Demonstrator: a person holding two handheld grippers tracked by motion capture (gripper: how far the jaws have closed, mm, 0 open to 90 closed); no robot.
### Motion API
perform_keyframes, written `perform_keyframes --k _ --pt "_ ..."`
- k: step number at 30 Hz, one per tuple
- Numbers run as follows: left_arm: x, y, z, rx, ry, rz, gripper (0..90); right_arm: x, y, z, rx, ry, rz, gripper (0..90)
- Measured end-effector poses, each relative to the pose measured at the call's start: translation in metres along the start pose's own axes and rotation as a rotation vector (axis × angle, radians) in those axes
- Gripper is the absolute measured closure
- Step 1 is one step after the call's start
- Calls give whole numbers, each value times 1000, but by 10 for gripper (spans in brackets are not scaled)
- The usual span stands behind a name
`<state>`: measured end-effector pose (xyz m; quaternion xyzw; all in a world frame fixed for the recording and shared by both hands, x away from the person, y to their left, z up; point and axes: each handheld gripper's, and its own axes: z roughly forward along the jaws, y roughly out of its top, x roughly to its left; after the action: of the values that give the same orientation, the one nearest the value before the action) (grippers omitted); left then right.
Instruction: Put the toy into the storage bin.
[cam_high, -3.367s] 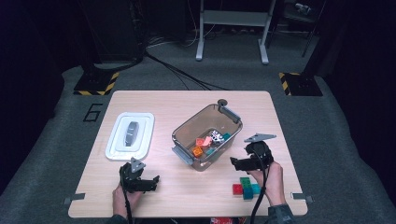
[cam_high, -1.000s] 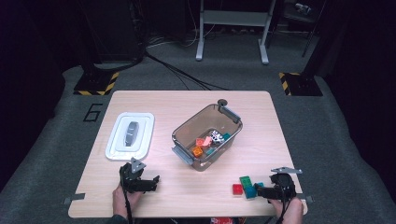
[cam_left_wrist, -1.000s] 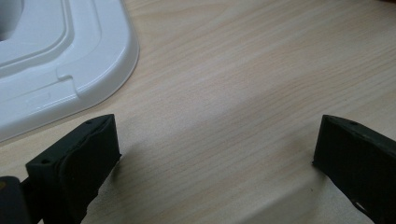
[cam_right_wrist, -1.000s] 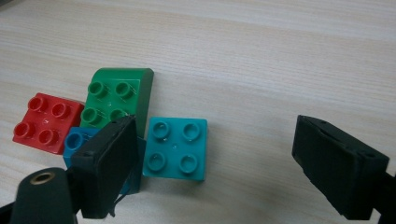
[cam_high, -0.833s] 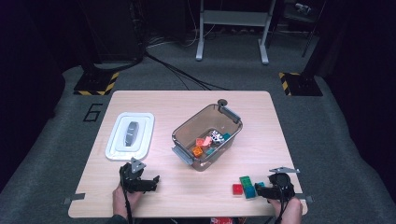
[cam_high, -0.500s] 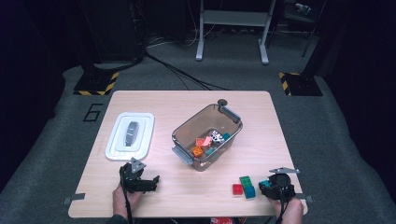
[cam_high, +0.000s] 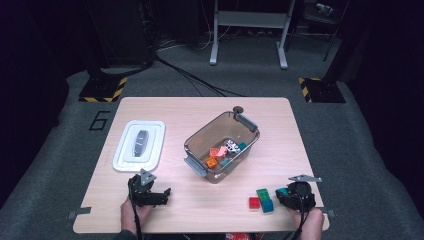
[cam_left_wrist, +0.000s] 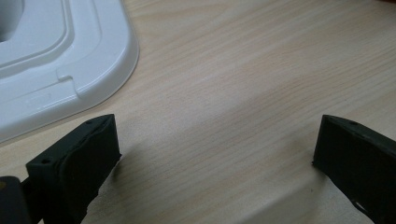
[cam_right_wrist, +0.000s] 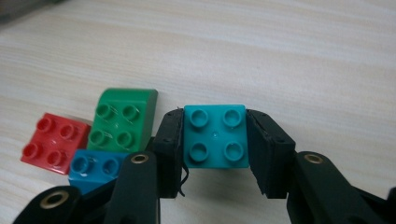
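1. Teal brick (cam_right_wrist: 215, 136) sits at the centre of the right gripper view, square, with four round studs on top in a two-by-two pattern and a smooth, slightly glossy face.
2. Its two opposite sides are pressed by the black pads of the right gripper (cam_right_wrist: 215, 140), whose jaws have just been closing and now clamp the brick between them.
3. In the high view the same teal brick (cam_high: 282, 192) shows at the lower right of the frame, on the wooden table (cam_high: 200, 110), at the tip of the right gripper (cam_high: 286, 195).
4. Left of it in the right gripper view lie three more bricks close together: a green brick (cam_right_wrist: 123, 119) with one rounded edge, a red brick (cam_right_wrist: 53, 141) at the far left, and a blue brick (cam_right_wrist: 93, 169) below them, partly hidden behind the gripper's left jaw.
5. The green brick's edge lies just beside the gripper's left pad.
6. Left gripper (cam_left_wrist: 215, 154) rests low over bare wood with its jaws wide apart and nothing between them; a white lid (cam_left_wrist: 56, 60) fills the upper left of its view.
7. In the high view, a clear bin (cam_high: 222, 145) holding small coloured pieces stands at mid-frame.
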<state>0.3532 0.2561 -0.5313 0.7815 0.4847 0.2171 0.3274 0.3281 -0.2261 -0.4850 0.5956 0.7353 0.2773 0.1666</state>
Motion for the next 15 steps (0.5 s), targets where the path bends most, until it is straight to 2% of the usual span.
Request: perform_keyframes --k 6,9,15 --pt "0 0 0 0 0 0 3 4 16 -1 -25 21 -27 587" --pt "0 0 0 0 0 0 2 8 23 -2 -26 36 -13 587" --pt "0 0 0 1 -3 -5 3 11 37 -2 -55 53 -57 588"
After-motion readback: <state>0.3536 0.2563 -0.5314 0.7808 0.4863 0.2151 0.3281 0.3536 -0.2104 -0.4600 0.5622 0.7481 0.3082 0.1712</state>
